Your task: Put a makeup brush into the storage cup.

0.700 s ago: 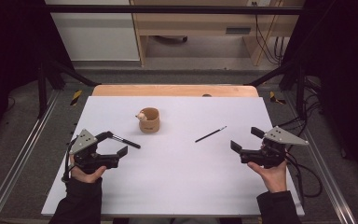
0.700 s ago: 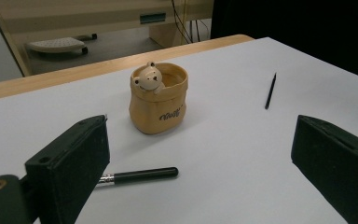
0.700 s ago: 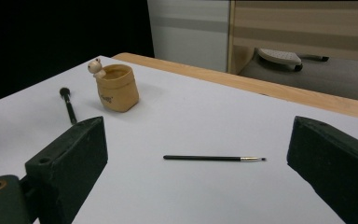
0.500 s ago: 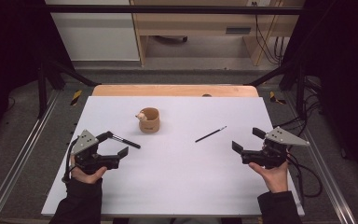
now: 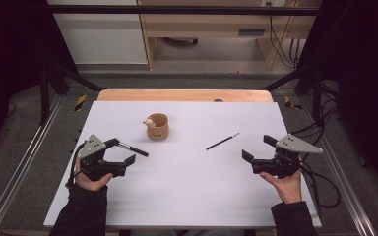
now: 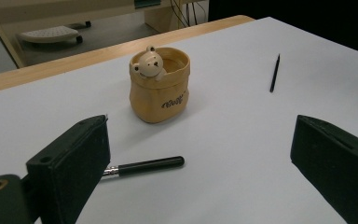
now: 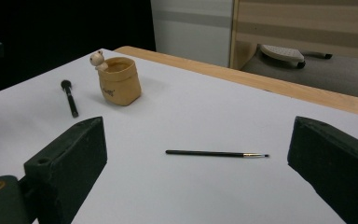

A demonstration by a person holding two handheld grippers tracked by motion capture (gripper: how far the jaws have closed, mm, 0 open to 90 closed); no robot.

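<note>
From above, the white table carries three small things: a tan cup a little left of centre, a thick black brush at centre left, and a thin black brush lying aslant just right of centre. The left gripper sits at the lower left of that frame in the person's hand, with its jaws spread wide and nothing between them; the thick brush lies just beyond its far jaw, so close that from overhead I cannot tell whether they touch. The right gripper sits at the lower right, jaws equally wide and empty, pointing toward the thin brush, which lies near but apart from it. The left gripper view gives what the overhead cannot: the cup is shaped like a crumpled sack, with a little bear figure peeking over its rim at upper centre and dark lettering on its side. There the thick brush lies at lower centre, its silver collar running behind the left jaw, and the thin brush is a small stroke at upper right. In the right gripper view the thin brush lies crosswise in the middle between the jaws, its metal collar and fine tip pointing right, while the thick brush at upper left shows its rounded bristle head, beside the cup.
</note>
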